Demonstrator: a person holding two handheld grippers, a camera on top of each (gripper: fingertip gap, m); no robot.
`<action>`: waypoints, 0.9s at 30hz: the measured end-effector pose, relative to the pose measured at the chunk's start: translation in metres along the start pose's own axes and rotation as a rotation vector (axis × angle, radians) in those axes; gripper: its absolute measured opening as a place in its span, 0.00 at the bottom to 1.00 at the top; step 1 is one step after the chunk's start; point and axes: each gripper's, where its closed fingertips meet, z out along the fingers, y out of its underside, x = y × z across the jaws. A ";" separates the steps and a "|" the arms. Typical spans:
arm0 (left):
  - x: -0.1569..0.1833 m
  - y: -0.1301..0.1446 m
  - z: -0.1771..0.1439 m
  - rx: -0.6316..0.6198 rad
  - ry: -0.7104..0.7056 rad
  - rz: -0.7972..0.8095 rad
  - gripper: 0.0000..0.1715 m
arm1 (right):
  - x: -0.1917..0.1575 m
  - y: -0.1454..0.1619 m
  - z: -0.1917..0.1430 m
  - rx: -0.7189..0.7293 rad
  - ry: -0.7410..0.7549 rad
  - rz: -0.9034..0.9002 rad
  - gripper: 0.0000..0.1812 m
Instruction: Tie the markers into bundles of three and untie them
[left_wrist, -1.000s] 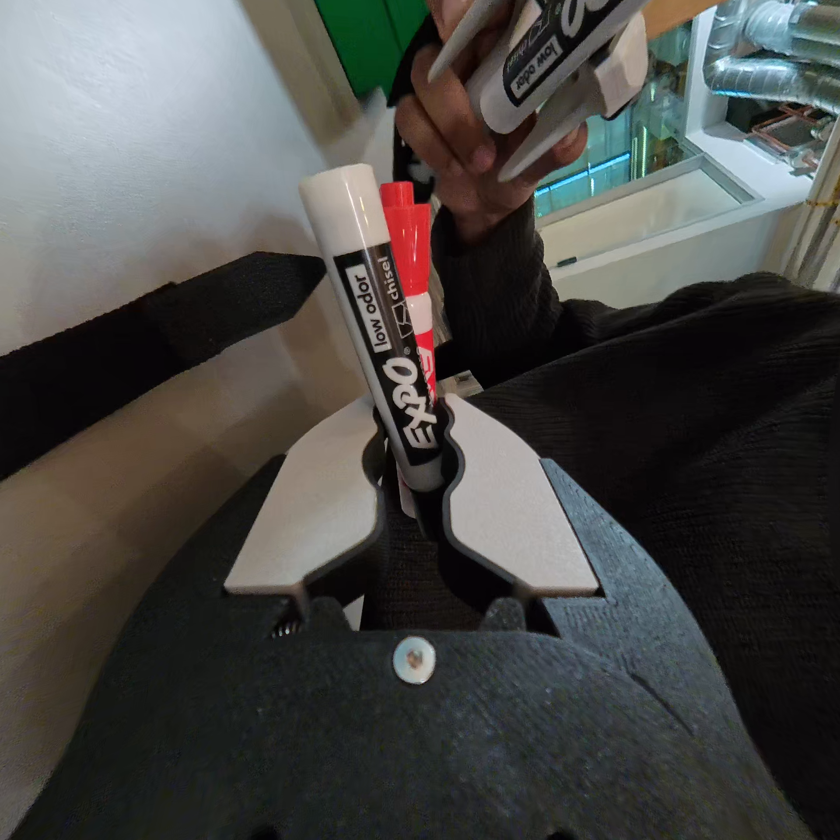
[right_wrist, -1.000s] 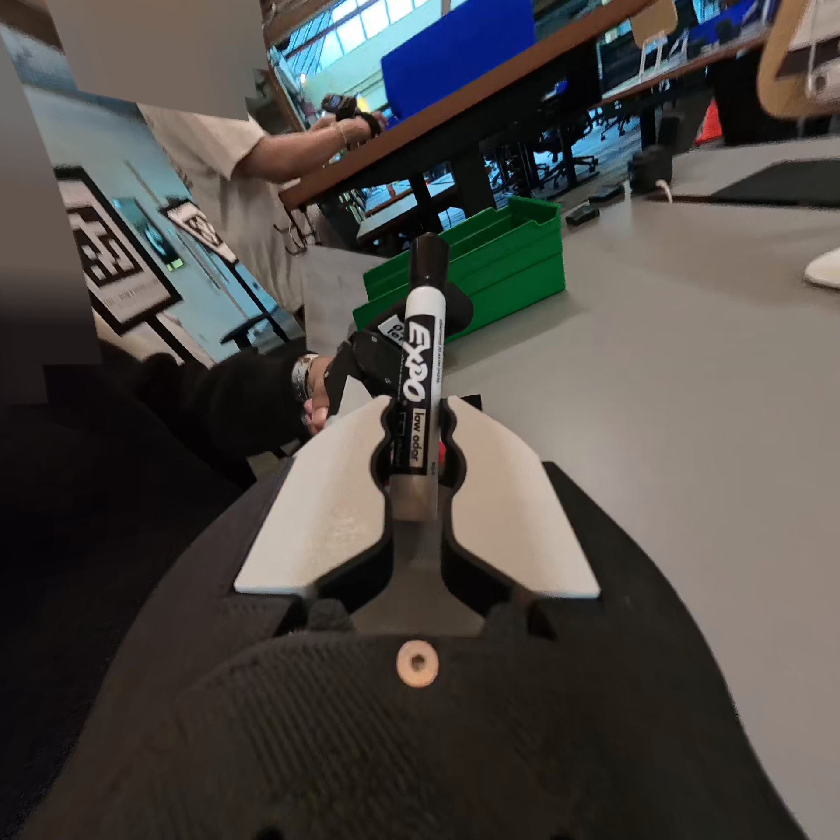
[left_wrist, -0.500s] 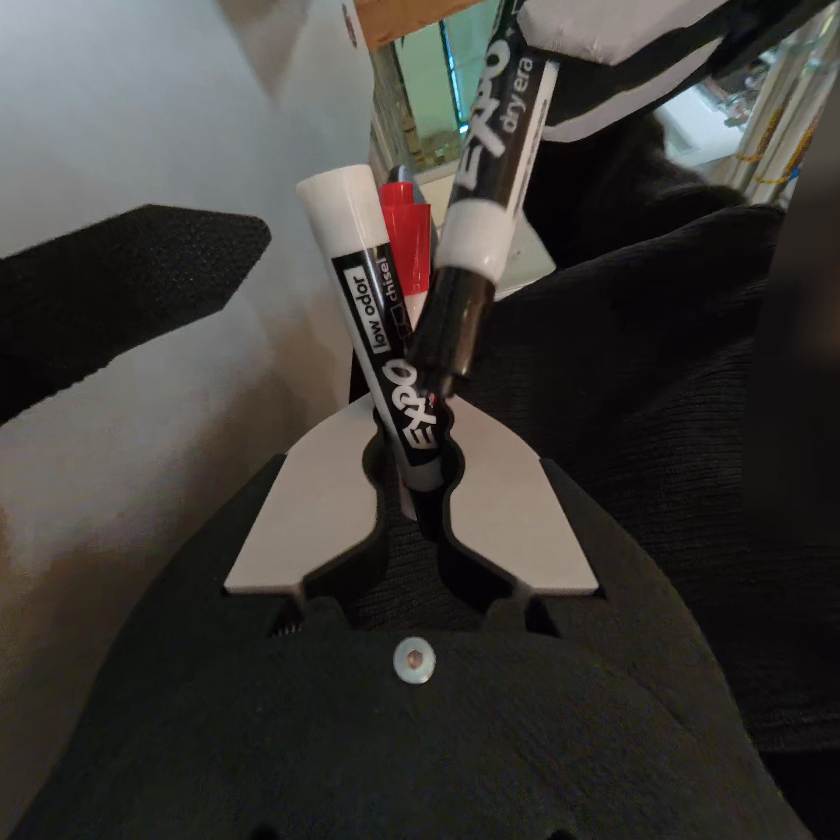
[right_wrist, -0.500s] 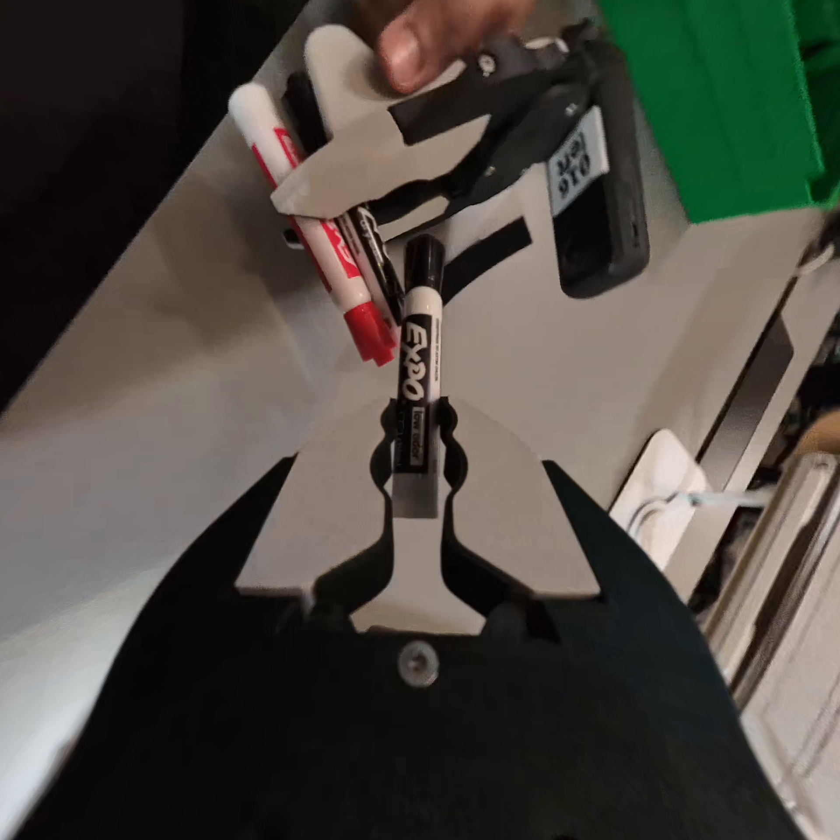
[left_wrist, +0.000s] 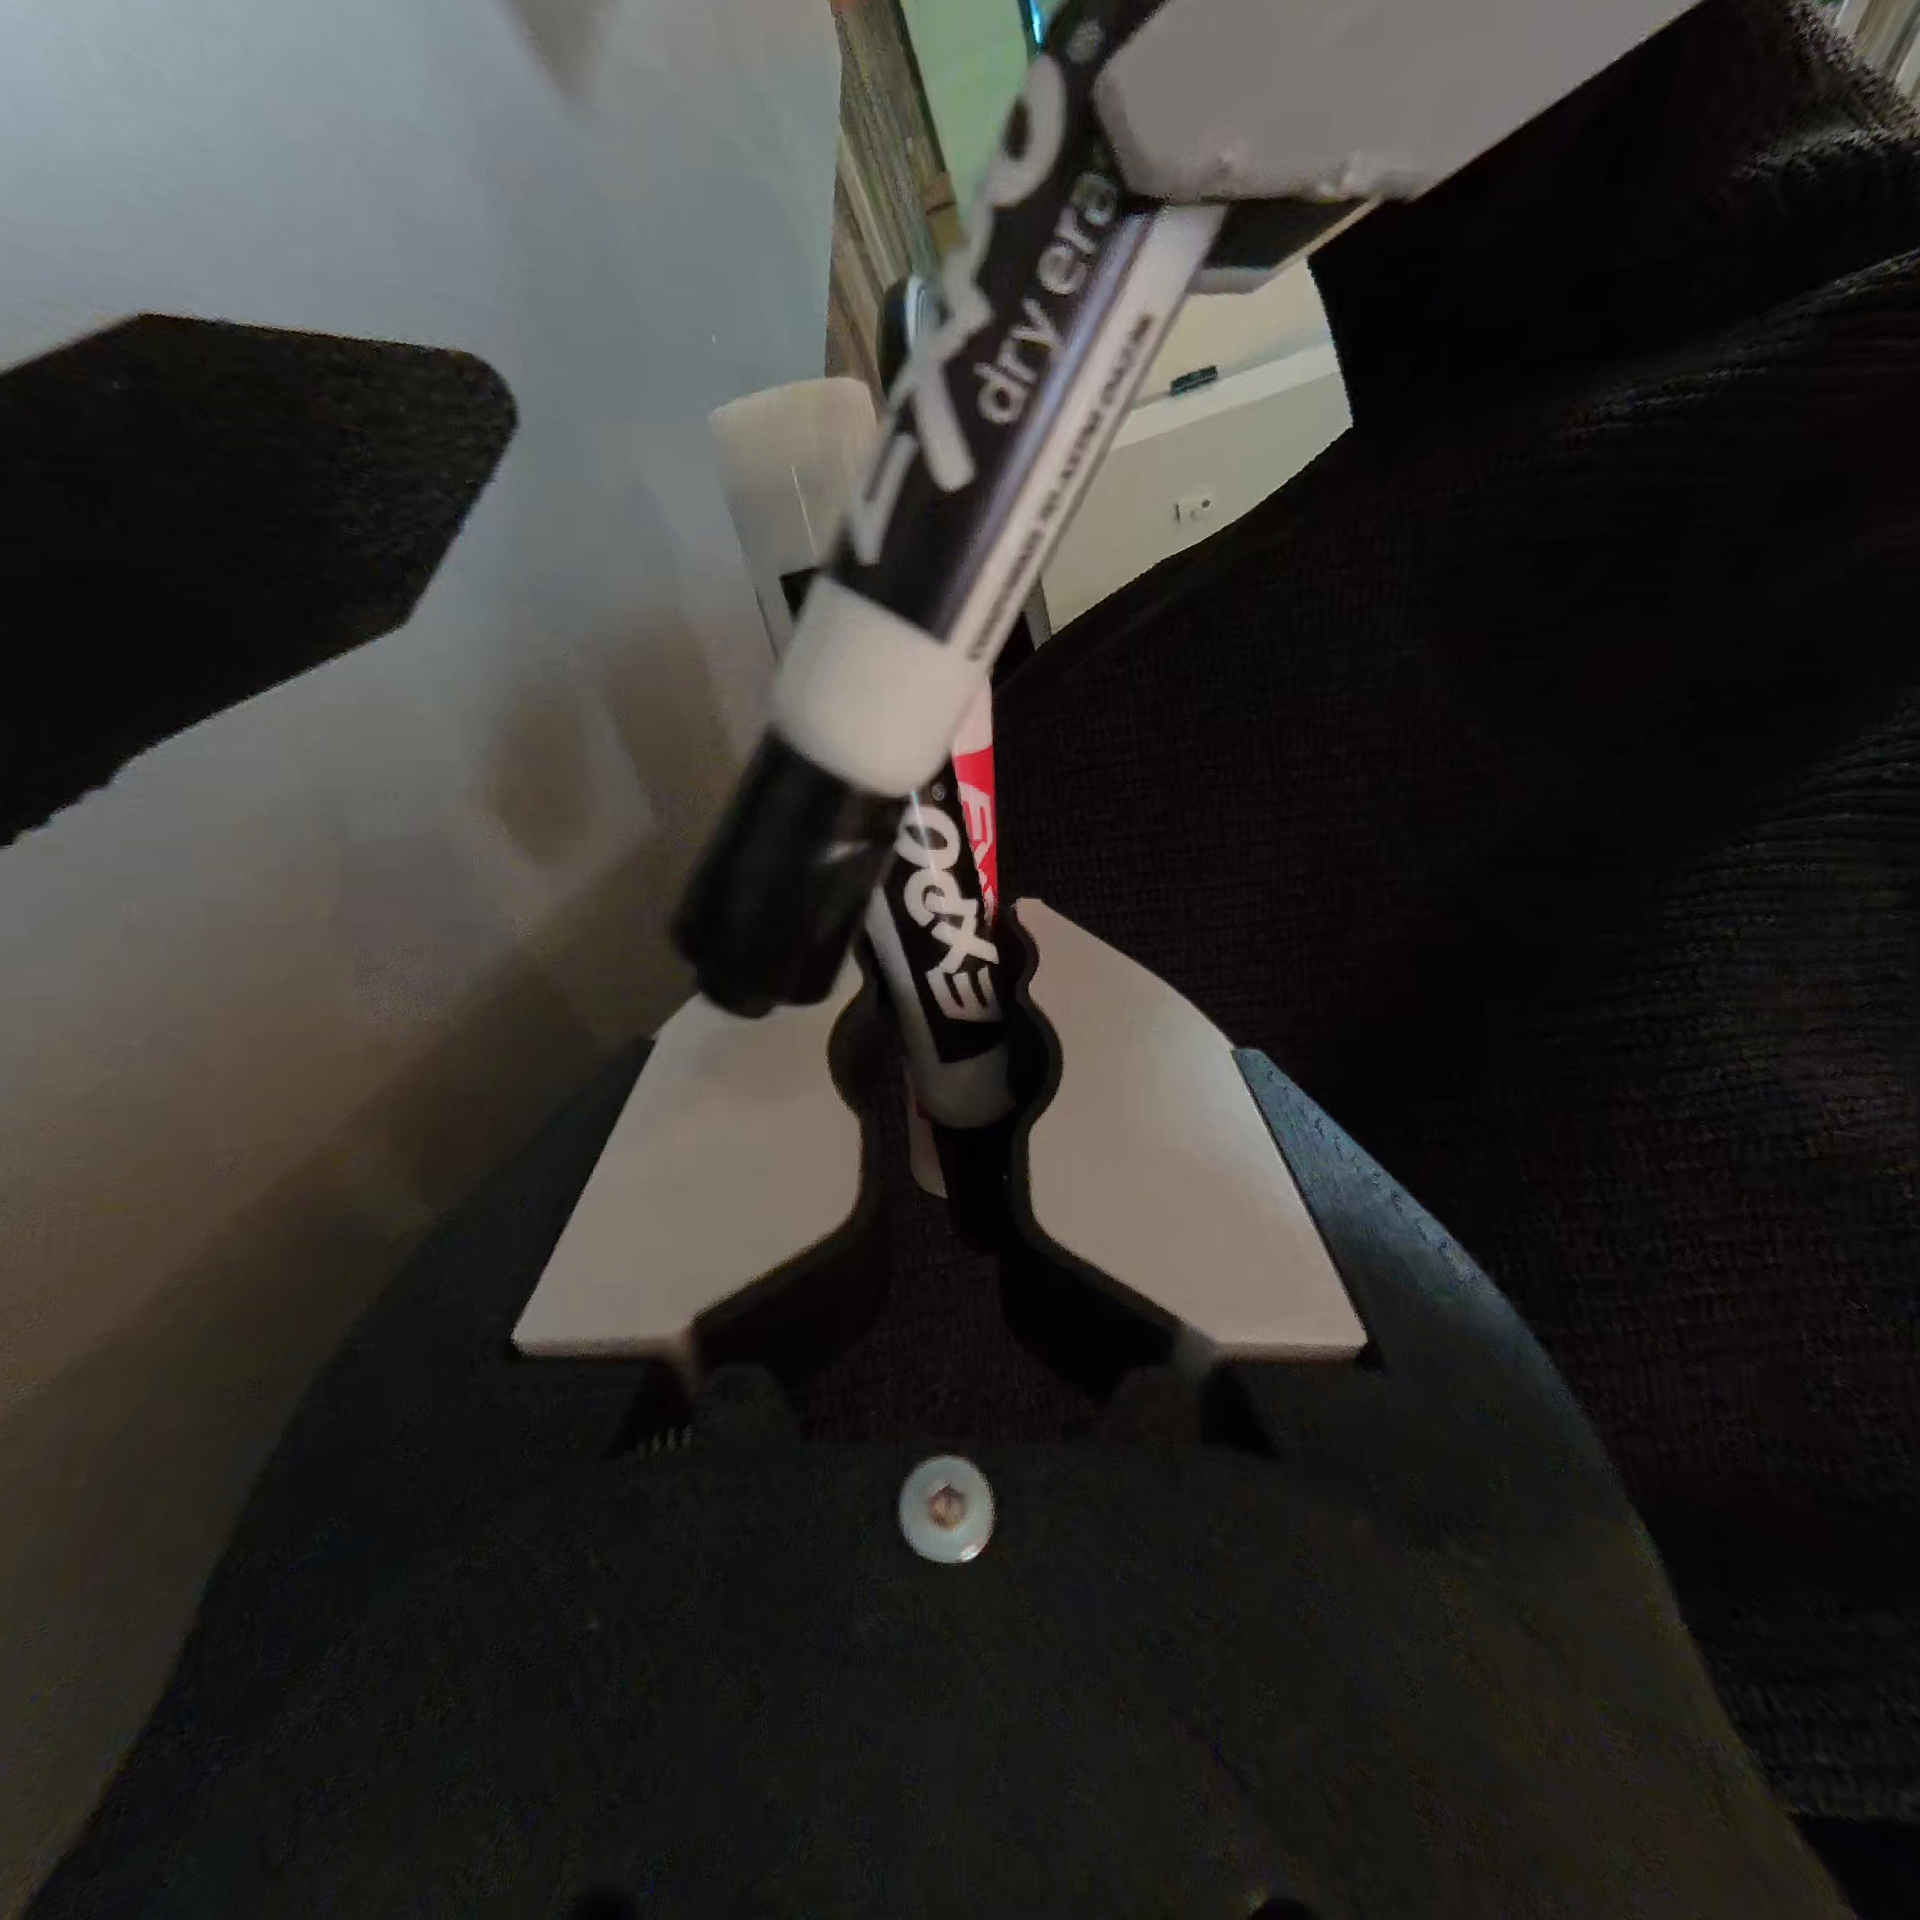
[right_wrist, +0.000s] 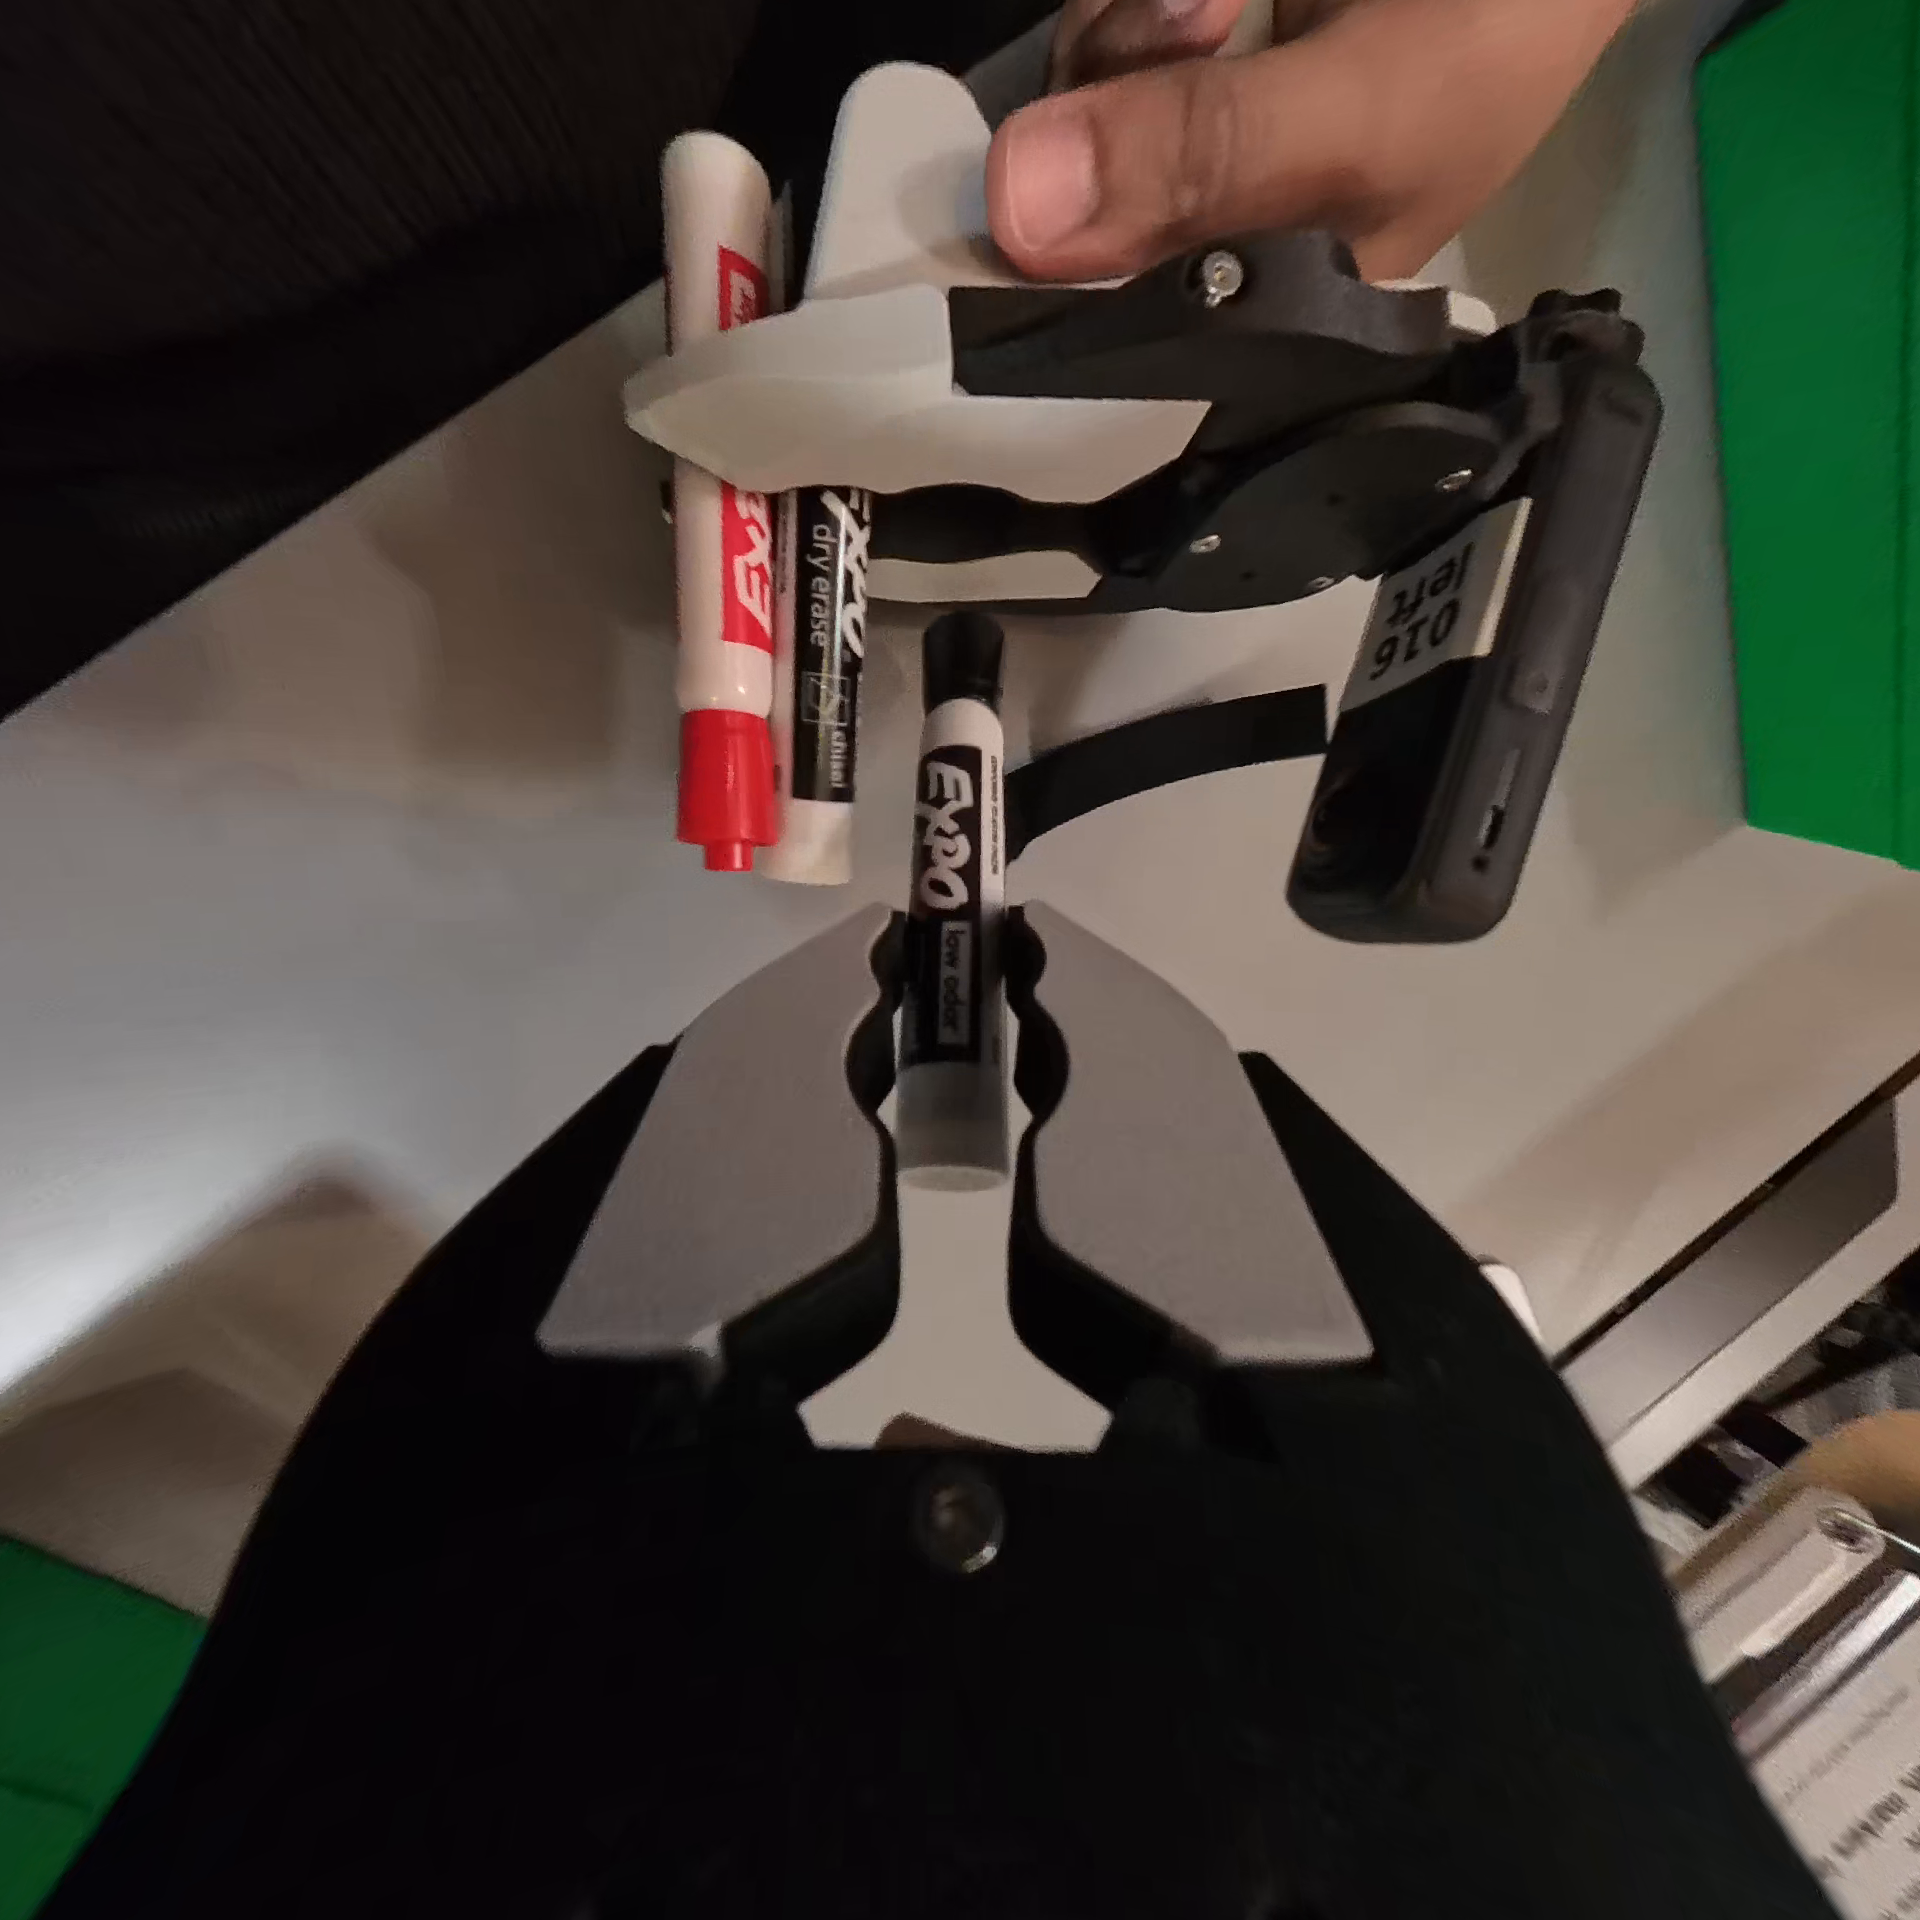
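My left gripper (left_wrist: 940, 971) is shut on two markers held side by side: a black marker (left_wrist: 940, 987) and a red marker (left_wrist: 975, 800) behind it. In the right wrist view the left gripper (right_wrist: 727, 436) shows with the red marker (right_wrist: 722, 582) and the black marker (right_wrist: 831, 644). My right gripper (right_wrist: 951, 925) is shut on a third marker, black-capped (right_wrist: 951, 831), and points its cap at the left gripper's fingers. In the left wrist view this third marker (left_wrist: 935, 582) comes down from the top, its cap close to or touching my left fingertip.
A black strap (left_wrist: 208, 540) lies on the grey table (left_wrist: 312, 935); it also shows in the right wrist view (right_wrist: 1164, 758). A green bin (right_wrist: 1818, 416) stands at the right. A person's hand (right_wrist: 1247, 135) holds the left gripper. A dark sweater (left_wrist: 1507, 831) fills the right. Across from one pair of fingers to the other is roughly 10 centimetres.
The right gripper has swung over and brought its black-capped marker down close to the two markers in the left gripper. The left gripper kept its hold.
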 end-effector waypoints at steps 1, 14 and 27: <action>0.000 0.000 -0.002 0.004 0.004 -0.003 0.11 | 0.000 -0.001 -0.003 0.020 -0.007 0.013 0.10; 0.005 0.002 0.005 -0.020 0.055 0.004 0.12 | -0.001 -0.009 -0.002 0.185 -0.101 0.094 0.10; 0.010 -0.004 0.005 0.009 0.096 -0.002 0.11 | -0.007 -0.019 0.005 0.272 -0.176 0.132 0.10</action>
